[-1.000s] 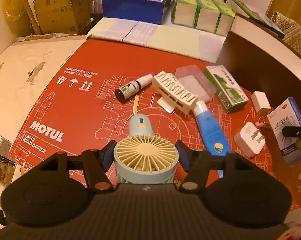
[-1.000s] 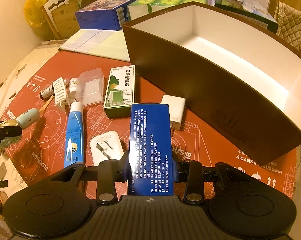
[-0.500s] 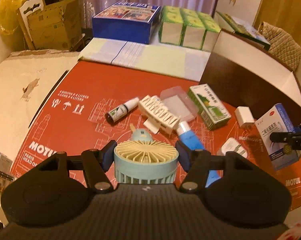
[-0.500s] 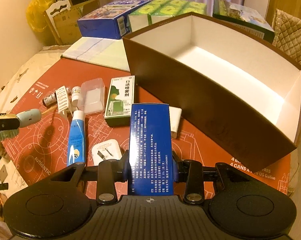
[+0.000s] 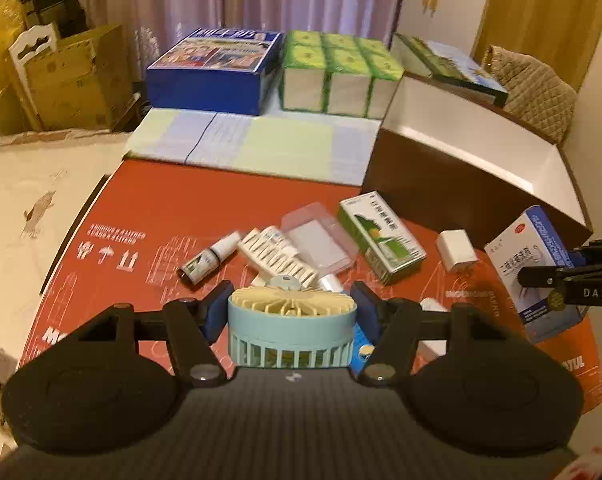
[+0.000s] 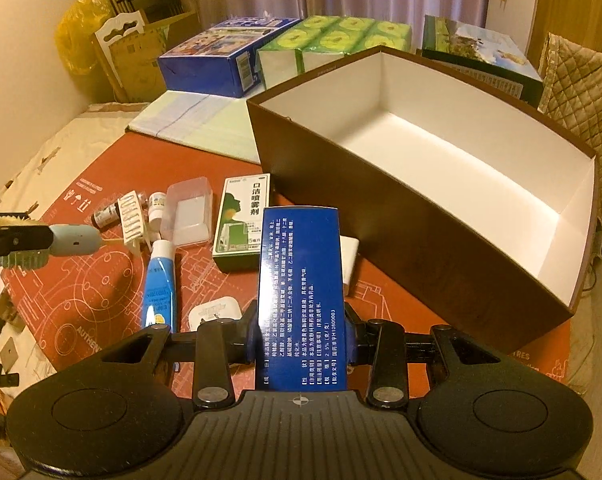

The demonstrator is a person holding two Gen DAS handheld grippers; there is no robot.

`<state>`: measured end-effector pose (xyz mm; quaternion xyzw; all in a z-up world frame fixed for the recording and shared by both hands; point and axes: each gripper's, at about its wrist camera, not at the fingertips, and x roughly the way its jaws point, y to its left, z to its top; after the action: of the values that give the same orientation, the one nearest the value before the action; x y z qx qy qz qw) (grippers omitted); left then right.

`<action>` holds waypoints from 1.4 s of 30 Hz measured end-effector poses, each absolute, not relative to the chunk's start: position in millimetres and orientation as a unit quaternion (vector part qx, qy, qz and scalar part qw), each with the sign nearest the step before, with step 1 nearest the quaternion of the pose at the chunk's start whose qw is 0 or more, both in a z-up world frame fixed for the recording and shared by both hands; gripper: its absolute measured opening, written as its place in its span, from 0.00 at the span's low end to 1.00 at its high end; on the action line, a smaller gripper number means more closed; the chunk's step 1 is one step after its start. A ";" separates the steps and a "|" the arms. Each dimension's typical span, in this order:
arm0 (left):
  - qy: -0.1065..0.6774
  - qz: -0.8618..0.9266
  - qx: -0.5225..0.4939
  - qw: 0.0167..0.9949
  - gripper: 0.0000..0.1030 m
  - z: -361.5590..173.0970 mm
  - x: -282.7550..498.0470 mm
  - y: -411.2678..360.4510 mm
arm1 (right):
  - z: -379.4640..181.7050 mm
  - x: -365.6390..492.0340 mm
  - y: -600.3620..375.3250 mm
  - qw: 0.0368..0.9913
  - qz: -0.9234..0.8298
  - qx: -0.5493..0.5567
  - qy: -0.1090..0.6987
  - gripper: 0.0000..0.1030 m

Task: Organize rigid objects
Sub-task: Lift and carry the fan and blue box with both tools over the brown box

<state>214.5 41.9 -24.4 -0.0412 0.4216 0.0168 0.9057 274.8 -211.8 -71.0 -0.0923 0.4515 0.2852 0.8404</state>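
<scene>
My left gripper is shut on a small blue hand fan with a cream grille, held above the red mat. My right gripper is shut on a blue medicine box, held up in front of the open brown box with a white inside. The same blue box shows at the right of the left wrist view, and the fan at the left of the right wrist view. On the mat lie a green spray box, a blue tube, a small brown bottle and two white chargers.
A clear plastic case and a white ribbed clip lie mid-mat. Behind the mat are a striped pad, a big blue carton and green tissue packs. Cardboard boxes stand far left.
Both grippers have risen with their loads. The fan has lifted off the mat and tilted level. The right gripper with the blue box has moved higher, closer to the brown box's rim.
</scene>
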 end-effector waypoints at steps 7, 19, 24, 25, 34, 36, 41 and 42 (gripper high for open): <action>0.417 -0.012 -0.026 0.908 0.58 -12.3 231.5 31.9 | -54.2 279.2 -216.8 0.846 0.286 -0.086 0.443 0.35; 0.408 -0.076 0.013 0.910 0.58 8.3 271.2 6.6 | -31.8 297.4 -225.9 0.855 0.285 -0.073 0.428 0.35; 0.398 -0.105 0.024 0.911 0.58 21.4 289.3 -7.9 | -19.3 308.1 -231.3 0.862 0.280 -0.066 0.417 0.35; 0.395 -0.111 0.027 0.911 0.58 24.2 293.5 -11.5 | -16.5 310.9 -232.5 0.864 0.278 -0.063 0.415 0.35; 0.375 -0.164 0.056 0.911 0.58 44.3 337.1 -47.4 | -2.3 339.6 -249.4 0.878 0.249 -0.046 0.406 0.35; 0.370 -0.174 0.060 0.910 0.58 47.3 347.8 -55.3 | -2.2 347.5 -253.9 0.880 0.242 -0.042 0.407 0.35; 0.356 -0.197 0.071 0.911 0.58 56.4 373.3 -76.8 | -0.9 367.3 -266.6 0.886 0.220 -0.032 0.407 0.35; 0.354 -0.202 0.073 0.910 0.58 58.4 379.4 -81.2 | -0.5 371.7 -269.0 0.887 0.216 -0.030 0.407 0.35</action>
<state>379.4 -81.2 58.4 0.0734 0.3541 -0.2018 0.9102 371.7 -269.0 -0.5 -0.0299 0.4072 0.2162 0.8869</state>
